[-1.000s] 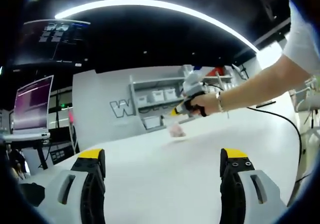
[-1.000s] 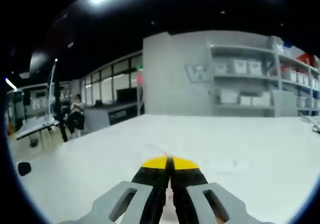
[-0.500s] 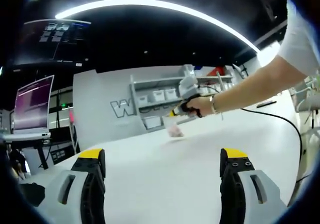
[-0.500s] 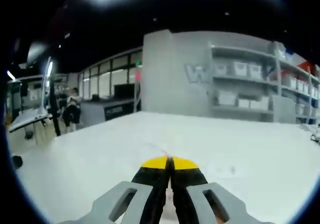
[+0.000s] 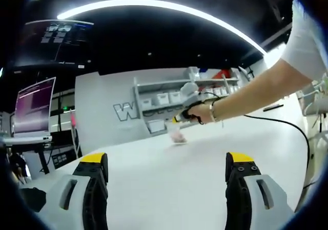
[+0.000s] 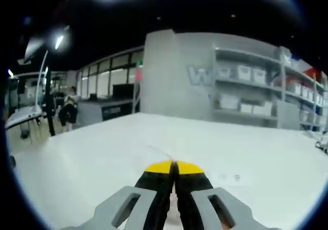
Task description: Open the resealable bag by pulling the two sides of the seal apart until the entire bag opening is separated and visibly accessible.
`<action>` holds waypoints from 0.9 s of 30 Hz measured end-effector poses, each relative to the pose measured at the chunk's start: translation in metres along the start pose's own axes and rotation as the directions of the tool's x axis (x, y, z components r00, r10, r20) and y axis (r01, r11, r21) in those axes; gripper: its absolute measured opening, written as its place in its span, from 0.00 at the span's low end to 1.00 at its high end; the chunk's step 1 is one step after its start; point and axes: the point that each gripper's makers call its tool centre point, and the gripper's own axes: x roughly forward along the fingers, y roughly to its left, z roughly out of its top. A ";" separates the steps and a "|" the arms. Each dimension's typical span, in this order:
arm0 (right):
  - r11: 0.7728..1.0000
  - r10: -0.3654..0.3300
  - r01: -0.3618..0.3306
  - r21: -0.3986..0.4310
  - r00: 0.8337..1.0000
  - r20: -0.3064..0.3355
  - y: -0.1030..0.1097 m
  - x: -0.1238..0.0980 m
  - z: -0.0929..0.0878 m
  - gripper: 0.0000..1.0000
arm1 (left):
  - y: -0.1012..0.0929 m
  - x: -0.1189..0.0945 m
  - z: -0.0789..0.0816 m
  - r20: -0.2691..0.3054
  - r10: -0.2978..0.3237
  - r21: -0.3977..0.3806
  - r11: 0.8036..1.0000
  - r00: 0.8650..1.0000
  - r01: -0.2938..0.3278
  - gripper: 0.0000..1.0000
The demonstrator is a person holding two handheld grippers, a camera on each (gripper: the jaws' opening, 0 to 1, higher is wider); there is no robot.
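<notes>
In the left gripper view a person's hand (image 5: 201, 113) holds my right gripper (image 5: 178, 120) over the far side of the white table (image 5: 169, 189). A small clear bag (image 5: 177, 136) with pinkish contents hangs from its tip, just above the tabletop. My left gripper (image 5: 168, 161) stands wide open near the table's front with nothing between its yellow-tipped fingers (image 5: 93, 158). In the right gripper view my right gripper (image 6: 174, 164) has its jaws pressed together, and a thin edge of the bag's film (image 6: 160, 152) pokes out past them.
A grey shelf unit with white bins (image 5: 159, 99) stands beyond the table. A monitor (image 5: 33, 107) stands at the left, and a black cable (image 5: 302, 132) runs along the table's right side. A person (image 6: 68, 112) is by desks at the far left.
In the left gripper view the right gripper and the hanging bag have drifted left across the table. The right gripper view has swung a little. My left gripper has stayed still and open.
</notes>
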 end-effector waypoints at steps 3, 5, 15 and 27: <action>1.000 0.008 -0.008 -0.013 1.000 -0.006 0.006 0.003 -0.006 0.00 | 0.000 0.000 0.000 0.002 0.000 0.000 1.000 1.000 0.000 0.93; 1.000 0.014 -0.014 -0.022 1.000 -0.004 0.010 0.004 -0.007 0.00 | 0.000 0.000 0.000 0.003 0.001 -0.001 1.000 1.000 -0.001 0.93; 0.993 0.104 -0.107 -0.057 0.993 -0.048 0.044 0.002 -0.031 0.00 | 0.000 0.000 0.001 0.010 0.002 -0.006 1.000 1.000 -0.002 0.93; 0.981 0.176 -0.183 -0.070 0.980 -0.093 0.064 0.002 -0.052 0.01 | -0.001 -0.001 0.001 0.009 0.002 -0.012 1.000 1.000 -0.002 0.93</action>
